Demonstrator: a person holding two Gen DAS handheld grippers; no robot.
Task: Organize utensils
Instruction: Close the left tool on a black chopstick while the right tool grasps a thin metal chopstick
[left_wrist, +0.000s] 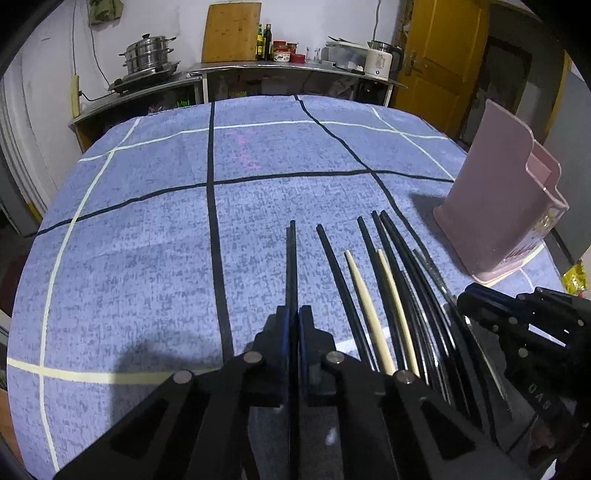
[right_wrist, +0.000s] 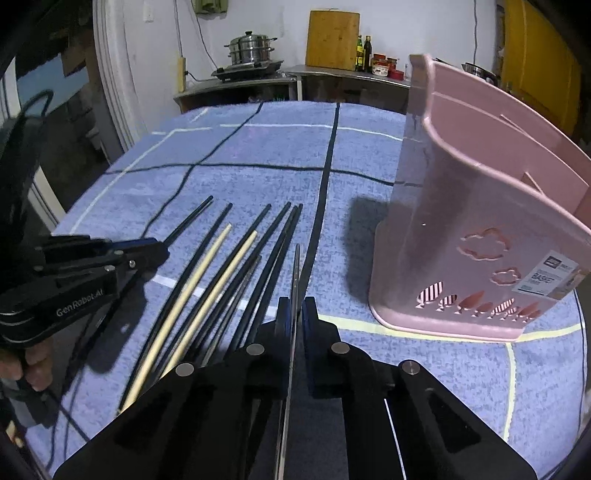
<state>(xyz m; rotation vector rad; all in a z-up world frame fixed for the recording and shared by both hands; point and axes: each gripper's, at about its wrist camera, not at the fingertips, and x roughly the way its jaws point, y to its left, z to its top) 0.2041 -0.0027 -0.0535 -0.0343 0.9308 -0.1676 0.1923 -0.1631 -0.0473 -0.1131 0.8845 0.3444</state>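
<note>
Chopsticks (left_wrist: 369, 302) lengthwise away from both cameras; left fingers (left_wrist: 282, 332) pinching a black pair (left_wrist: 293, 266), right fingers (right_wrist: 282, 321) a metal one (right_wrist: 295, 280).

We count two pale wooden chopsticks (right_wrist: 195, 266), one grey metal chopstick (right_wrist: 295, 273), one pink utensil basket (right_wrist: 480, 229), and several black chopsticks (right_wrist: 273, 236), too overlapped to number.

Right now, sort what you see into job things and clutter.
Job: black chopsticks, pale chopsticks, metal chopstick, pink basket, left gripper, right gripper.
Clutter: steamer pot, cutting board, bottles, kettle.
</note>
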